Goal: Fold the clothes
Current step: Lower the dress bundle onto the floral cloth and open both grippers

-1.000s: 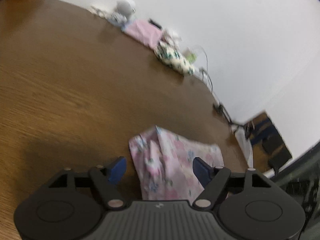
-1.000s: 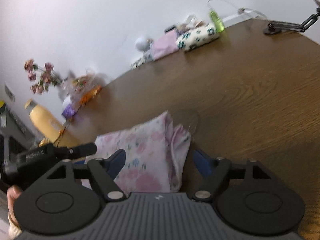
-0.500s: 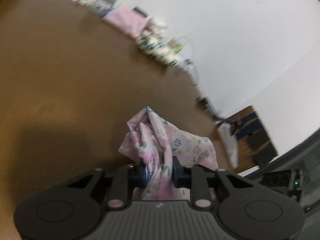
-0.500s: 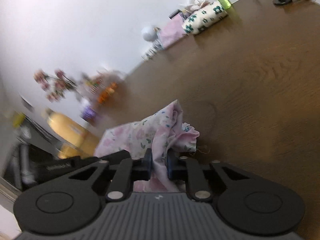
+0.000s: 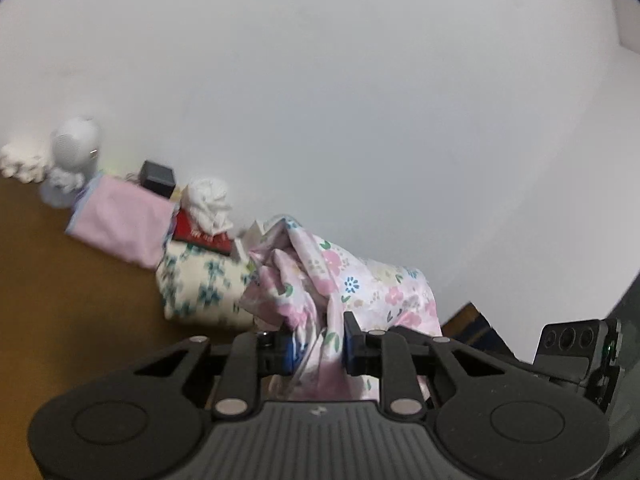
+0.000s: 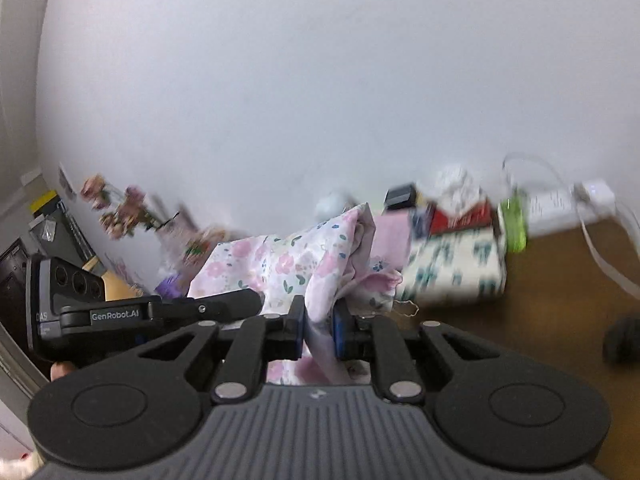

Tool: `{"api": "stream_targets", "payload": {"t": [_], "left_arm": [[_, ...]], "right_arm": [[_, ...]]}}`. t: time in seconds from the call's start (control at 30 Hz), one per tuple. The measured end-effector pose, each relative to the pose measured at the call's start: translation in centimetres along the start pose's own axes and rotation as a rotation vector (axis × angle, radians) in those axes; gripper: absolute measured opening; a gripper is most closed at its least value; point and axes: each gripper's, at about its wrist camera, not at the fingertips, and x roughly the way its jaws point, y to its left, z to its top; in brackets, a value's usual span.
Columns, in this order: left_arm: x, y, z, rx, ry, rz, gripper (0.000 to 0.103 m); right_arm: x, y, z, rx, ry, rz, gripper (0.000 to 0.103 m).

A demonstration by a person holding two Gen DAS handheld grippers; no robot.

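Note:
A pink flowered garment [image 5: 360,280] hangs bunched in the air, lifted off the brown table [image 5: 60,280]. My left gripper [image 5: 318,346] is shut on one bunch of its cloth. In the right wrist view the same garment [image 6: 288,260] stretches leftward, and my right gripper [image 6: 319,330] is shut on another fold of it. The left gripper's body [image 6: 120,316] shows at the left of that view, close beside mine. The garment's lower part is hidden behind both grippers.
Against the white wall sit a folded pink cloth [image 5: 120,220], a folded cream cloth with teal flowers [image 5: 200,284], a red box [image 5: 204,234] and a white round device [image 5: 76,148]. A green bottle [image 6: 514,220], a white cable [image 6: 600,248] and flowers [image 6: 124,212] line the back.
Both grippers went from open around the garment on the table to shut on it. They then rose with it, so the views now show mostly wall.

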Motion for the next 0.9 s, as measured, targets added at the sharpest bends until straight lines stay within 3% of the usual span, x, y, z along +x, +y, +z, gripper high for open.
{"api": "stream_targets", "payload": {"t": [0.2, 0.33, 0.47, 0.53, 0.57, 0.6, 0.67, 0.73, 0.8, 0.9], "left_arm": [[9.6, 4.1, 4.5, -0.016, 0.028, 0.069, 0.021], [15.4, 8.1, 4.9, -0.068, 0.063, 0.114, 0.021], [18.1, 12.1, 4.1, -0.139, 0.092, 0.114, 0.021], [18.8, 13.4, 3.4, -0.150, 0.106, 0.109, 0.029], [18.9, 13.9, 3.3, -0.151, 0.101, 0.117, 0.034], [19.1, 14.2, 3.2, -0.152, 0.094, 0.128, 0.048], [18.8, 14.2, 3.2, -0.128, 0.078, 0.159, 0.058], [18.5, 13.7, 3.4, -0.098, 0.067, 0.181, 0.061], [18.1, 13.3, 3.7, -0.067, 0.056, 0.202, 0.062], [16.4, 11.3, 4.3, 0.029, -0.030, 0.275, 0.067]], "right_arm": [[8.5, -7.3, 6.8, 0.089, 0.079, -0.031, 0.013], [14.3, -11.4, 7.3, 0.139, 0.118, -0.105, 0.013], [18.0, -14.2, 6.1, 0.191, 0.144, -0.122, 0.013], [19.2, -15.0, 5.2, 0.177, 0.157, -0.132, 0.013], [19.6, -15.2, 4.8, 0.161, 0.162, -0.151, 0.016], [20.0, -15.4, 4.3, 0.138, 0.160, -0.181, 0.022], [20.4, -15.3, 3.7, 0.101, 0.150, -0.225, 0.035], [20.1, -14.7, 3.2, 0.050, 0.114, -0.260, 0.047], [19.0, -13.6, 3.3, -0.004, 0.068, -0.278, 0.049], [17.1, -12.1, 3.8, -0.081, -0.019, -0.311, 0.057]]}}
